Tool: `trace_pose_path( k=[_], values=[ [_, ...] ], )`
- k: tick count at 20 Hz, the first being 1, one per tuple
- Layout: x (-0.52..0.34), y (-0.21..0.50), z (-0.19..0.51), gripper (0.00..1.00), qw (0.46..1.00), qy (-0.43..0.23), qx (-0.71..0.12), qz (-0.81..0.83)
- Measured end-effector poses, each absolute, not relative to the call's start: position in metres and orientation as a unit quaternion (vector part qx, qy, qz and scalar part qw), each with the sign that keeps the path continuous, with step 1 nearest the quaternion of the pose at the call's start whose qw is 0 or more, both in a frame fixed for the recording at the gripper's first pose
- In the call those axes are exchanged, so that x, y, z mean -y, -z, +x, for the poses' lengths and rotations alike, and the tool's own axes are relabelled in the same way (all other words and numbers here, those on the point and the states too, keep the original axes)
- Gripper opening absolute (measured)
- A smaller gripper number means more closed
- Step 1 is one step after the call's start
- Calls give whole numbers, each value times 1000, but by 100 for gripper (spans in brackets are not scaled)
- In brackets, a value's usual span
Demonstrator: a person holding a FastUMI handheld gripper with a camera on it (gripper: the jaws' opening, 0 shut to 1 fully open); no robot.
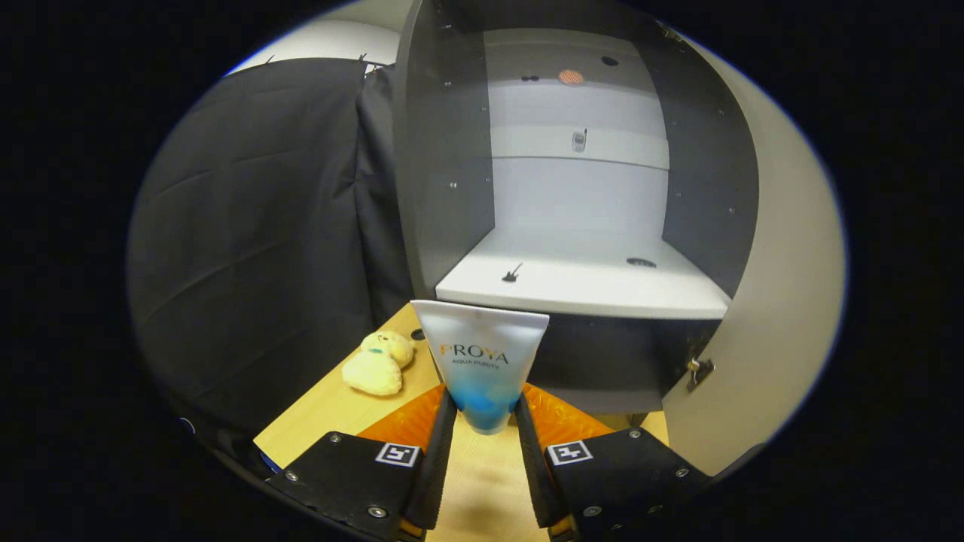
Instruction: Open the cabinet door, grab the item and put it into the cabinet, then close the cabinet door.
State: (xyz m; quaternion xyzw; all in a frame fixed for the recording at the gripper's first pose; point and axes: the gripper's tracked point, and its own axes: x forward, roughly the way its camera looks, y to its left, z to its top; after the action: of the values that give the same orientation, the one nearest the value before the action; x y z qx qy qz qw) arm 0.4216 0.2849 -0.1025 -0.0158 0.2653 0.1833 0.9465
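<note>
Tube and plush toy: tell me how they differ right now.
The tube is clamped between the gripper fingers, held upright in front of the open cabinet; the plush toy lies loose on the wooden table, left of the fingers. The tube is smooth, white fading to blue; the toy is fuzzy and pale yellow. Both are outside the cabinet.

Black cloth wall (248,226) behind light wooden table (331,410).

A staged test booth is showing here: black cloth (256,226) is hanging at nine o'clock, and a bare cabinet (580,278) is standing open on a wooden table (331,410) at twelve o'clock.
</note>
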Motion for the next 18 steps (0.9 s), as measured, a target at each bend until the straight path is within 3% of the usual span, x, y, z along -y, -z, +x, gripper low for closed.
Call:
trace_pose_path(
  k=[10, 18],
  values=[
    [-274, 40, 514, 48, 954, -167, -247, 6],
    [-275, 60, 580, 47, 947, -139, -290, 6]
  ],
)
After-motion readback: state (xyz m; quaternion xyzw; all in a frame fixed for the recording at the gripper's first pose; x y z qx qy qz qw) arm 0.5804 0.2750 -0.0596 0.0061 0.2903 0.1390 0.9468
